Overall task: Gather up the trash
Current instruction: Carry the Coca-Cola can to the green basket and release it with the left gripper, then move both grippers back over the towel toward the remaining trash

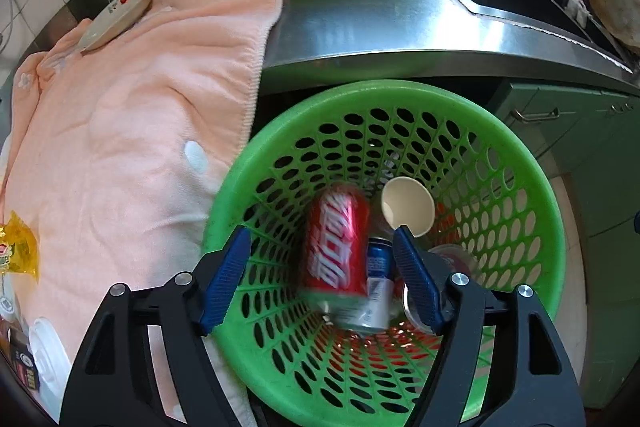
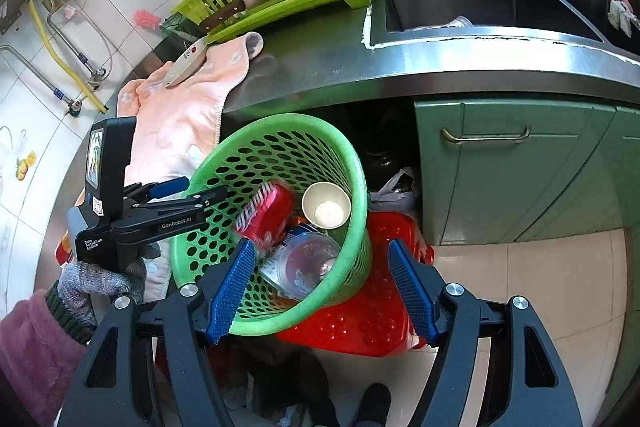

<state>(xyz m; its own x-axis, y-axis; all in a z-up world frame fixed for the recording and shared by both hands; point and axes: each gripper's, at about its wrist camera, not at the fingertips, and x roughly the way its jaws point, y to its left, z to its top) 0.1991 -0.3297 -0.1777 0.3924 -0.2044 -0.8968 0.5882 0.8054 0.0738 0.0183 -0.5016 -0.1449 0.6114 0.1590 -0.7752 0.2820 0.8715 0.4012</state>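
Green basket [image 1: 520, 163] beside table [image 1: 360, 11] holds red can [image 1: 338, 243], blurred; blue can [image 1: 378, 267]; paper cup [image 1: 408, 207]; clear cup [image 2: 308, 263]. Left tool [image 1: 322, 247] wide open above basket, empty. Right tool [image 2: 322, 259] wide open, empty.

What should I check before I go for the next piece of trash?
1. Left gripper free: ok, open, and the red can between its fingers is blurred and looks untouched by either pad.
2. Can inside the basket: ok, it is within the rim beside the paper cup.
3. Right gripper free: ok, open and holding nothing.
4. Room in the basket: ok, contents sit well below the rim.
5. Next trash located: ok, a yellow wrapper lies on the pink towel.
6. Basket stable: cannot tell, it sits tilted over a red bin.
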